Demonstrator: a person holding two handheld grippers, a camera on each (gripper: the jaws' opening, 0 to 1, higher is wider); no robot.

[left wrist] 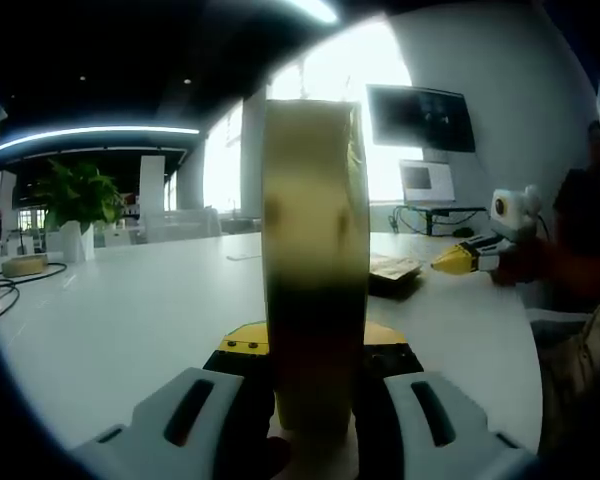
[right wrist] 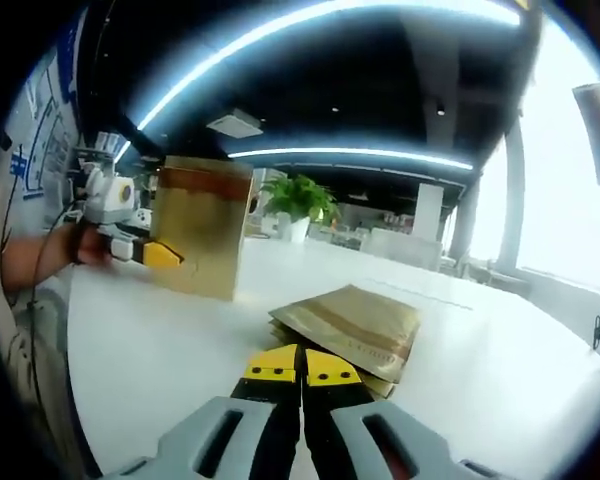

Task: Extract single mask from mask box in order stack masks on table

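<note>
Nearest my left camera, the mask box (left wrist: 315, 270) stands edge-on between my left jaws, a tall golden slab up the centre of the left gripper view; my left gripper (left wrist: 313, 400) is clenched on its lower part, grey jaws either side at the bottom of the frame. In the right gripper view the same box (right wrist: 202, 227) sits at left of centre, upright on the white desk (right wrist: 500, 370), with my left gripper's yellow tip (right wrist: 160, 254) pressed against its left side and my hand (right wrist: 85, 245) behind it at the left edge.

My right gripper (right wrist: 302, 375) rises from the bottom centre of its view, its yellow-tipped jaws pressed together with nothing between them. Just beyond the tips, at centre frame, lies the stack of masks (right wrist: 352, 330) in golden wrappers, flat on the desk; the tips look apart from it, though the angle makes that hard to judge. In the left gripper view that stack (left wrist: 392, 272) peeks out just right of the box, and my right gripper (left wrist: 458, 260) points at it from the right.

Further off, a potted plant (left wrist: 75, 205) stands at the left of the left gripper view, with a roll of tape (left wrist: 24, 265) near it and a dark cable (left wrist: 10, 285) trailing. A wall screen (left wrist: 421, 118) hangs at upper right, a smaller monitor (left wrist: 427, 182) below it.
</note>
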